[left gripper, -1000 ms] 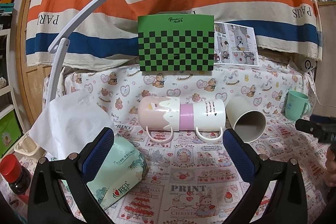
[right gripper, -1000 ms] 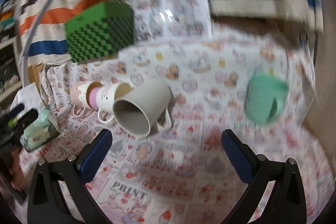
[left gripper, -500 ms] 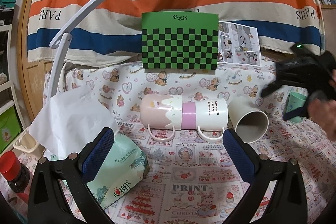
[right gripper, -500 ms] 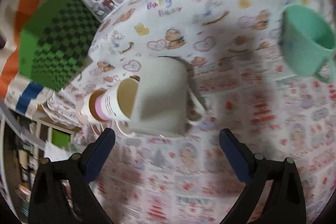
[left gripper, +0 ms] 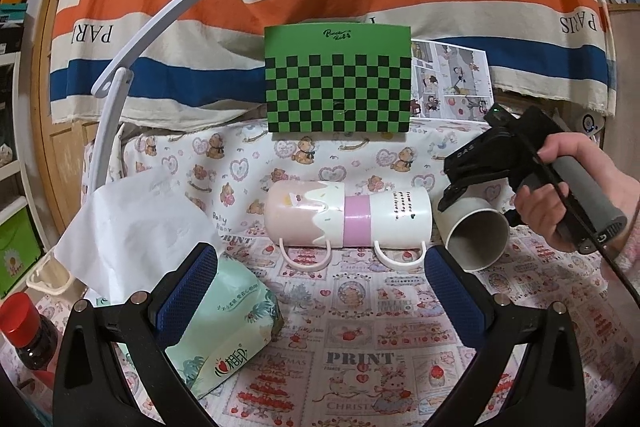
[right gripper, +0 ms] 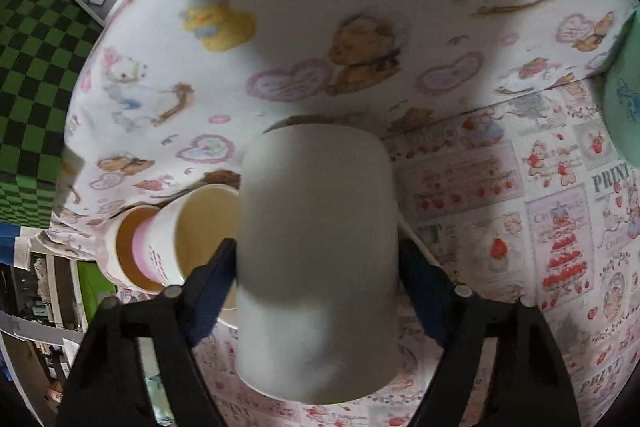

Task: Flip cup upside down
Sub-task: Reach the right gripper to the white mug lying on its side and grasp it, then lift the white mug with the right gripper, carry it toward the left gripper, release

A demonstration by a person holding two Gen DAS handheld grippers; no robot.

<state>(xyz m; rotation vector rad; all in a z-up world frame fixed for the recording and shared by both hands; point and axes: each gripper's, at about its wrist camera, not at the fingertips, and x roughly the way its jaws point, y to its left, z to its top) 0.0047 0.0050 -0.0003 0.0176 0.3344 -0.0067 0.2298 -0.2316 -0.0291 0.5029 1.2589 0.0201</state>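
A grey cup lies on its side on the patterned cloth, mouth toward me in the left wrist view. In the right wrist view the grey cup fills the middle, with my right gripper around its body, a blue pad on each side, touching or nearly touching. I cannot tell if they squeeze it. The right gripper also shows in the left wrist view, coming down over the cup. My left gripper is open and empty, low at the front.
Two nested mugs, pink and white, lie on their sides left of the grey cup. A green mug stands to the right. A tissue pack, a red-capped bottle, a white lamp arm and a green checkered board stand around.
My right gripper has come down from above onto the grey cup and its pads now flank the cup. The left gripper has barely moved.
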